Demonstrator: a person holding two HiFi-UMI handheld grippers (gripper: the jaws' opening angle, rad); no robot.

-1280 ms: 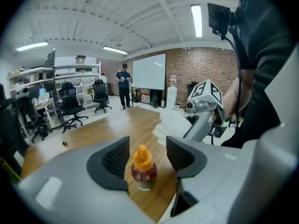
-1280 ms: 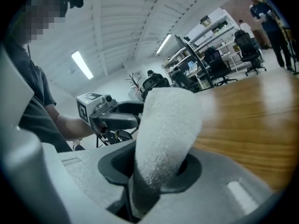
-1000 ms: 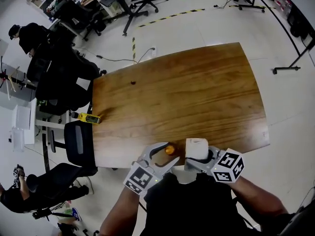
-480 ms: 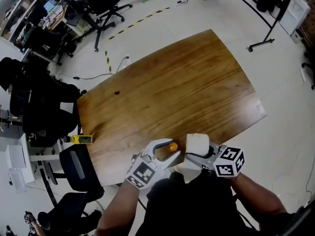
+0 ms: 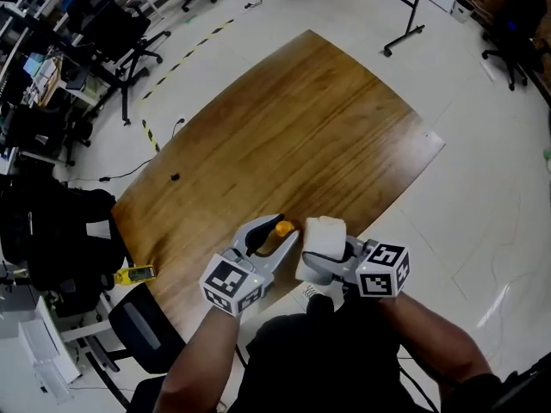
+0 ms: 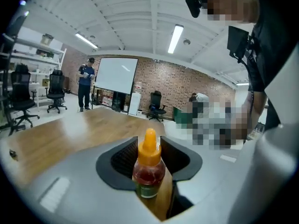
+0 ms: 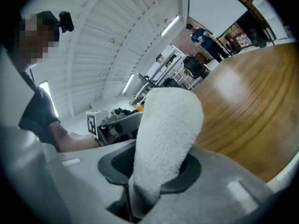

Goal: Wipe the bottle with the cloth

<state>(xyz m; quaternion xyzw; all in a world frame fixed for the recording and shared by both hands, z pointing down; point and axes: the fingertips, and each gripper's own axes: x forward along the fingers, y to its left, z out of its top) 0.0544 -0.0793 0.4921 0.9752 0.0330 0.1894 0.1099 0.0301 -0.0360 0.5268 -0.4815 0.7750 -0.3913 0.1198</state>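
Your right gripper: pinching the white cloth, by the bench's near edge. Your left gripper: jaws closing around the bottle, which stands upright, orange cap up, at that edge. The cloth sits just right of the bottle; wipe leftward, along its upright axis.

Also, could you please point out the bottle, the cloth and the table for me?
bottle (image 6: 148, 171): left gripper view, on its red body.
cloth (image 7: 168, 129): right gripper view, on its white middle.
table (image 5: 301, 127): head view, on its bare wood top.
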